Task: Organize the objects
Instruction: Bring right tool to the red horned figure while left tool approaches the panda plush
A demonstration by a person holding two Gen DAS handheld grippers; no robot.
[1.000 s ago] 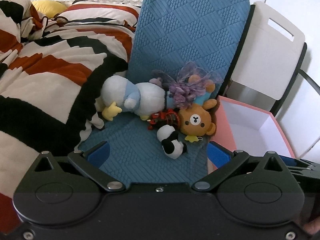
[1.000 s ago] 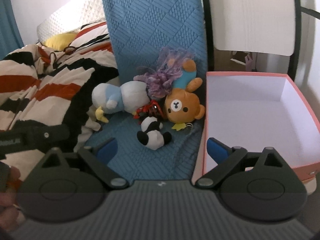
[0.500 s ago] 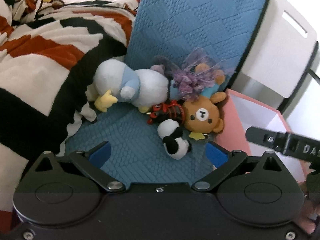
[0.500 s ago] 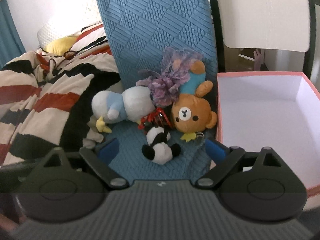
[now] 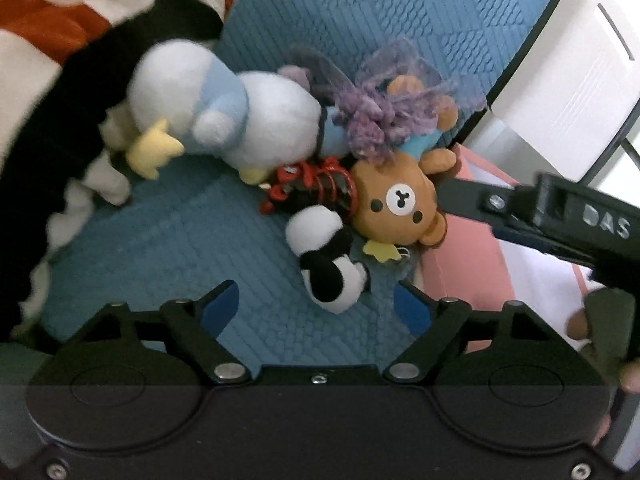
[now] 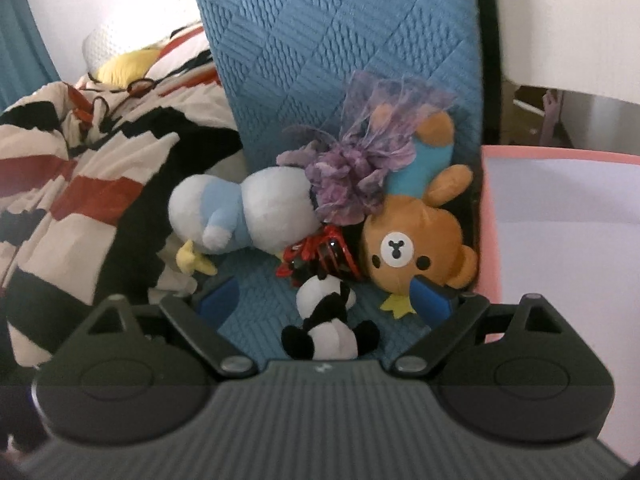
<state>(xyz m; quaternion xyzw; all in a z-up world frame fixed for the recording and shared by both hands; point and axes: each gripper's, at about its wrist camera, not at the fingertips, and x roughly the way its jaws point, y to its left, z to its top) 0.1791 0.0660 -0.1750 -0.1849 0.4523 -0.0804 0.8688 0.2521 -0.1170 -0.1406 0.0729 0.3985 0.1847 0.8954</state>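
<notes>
A pile of soft toys lies on a blue quilted chair seat (image 5: 168, 240). It holds a white and light-blue plush (image 5: 224, 120) (image 6: 244, 216), a brown bear (image 5: 400, 204) (image 6: 416, 252), a small panda (image 5: 328, 264) (image 6: 328, 320), a purple tulle tuft (image 5: 384, 112) (image 6: 360, 176) and a red coiled item (image 5: 316, 184) (image 6: 320, 252). My left gripper (image 5: 316, 312) is open, just short of the panda. My right gripper (image 6: 324, 300) is open with the panda between its fingers, its right fingertip (image 6: 432, 300) against the bear's chin. The right gripper body shows in the left wrist view (image 5: 560, 216).
A pink box with a white inside (image 6: 560, 216) (image 5: 472, 264) stands right of the chair. A striped black, white and orange blanket (image 6: 80, 184) (image 5: 48, 80) lies to the left. The blue chair back (image 6: 340, 40) rises behind the toys. A white panel (image 5: 568, 80) stands at the back right.
Both grippers have moved forward and down toward the toy pile. The right gripper now reaches around the panda and has come into the left wrist view.
</notes>
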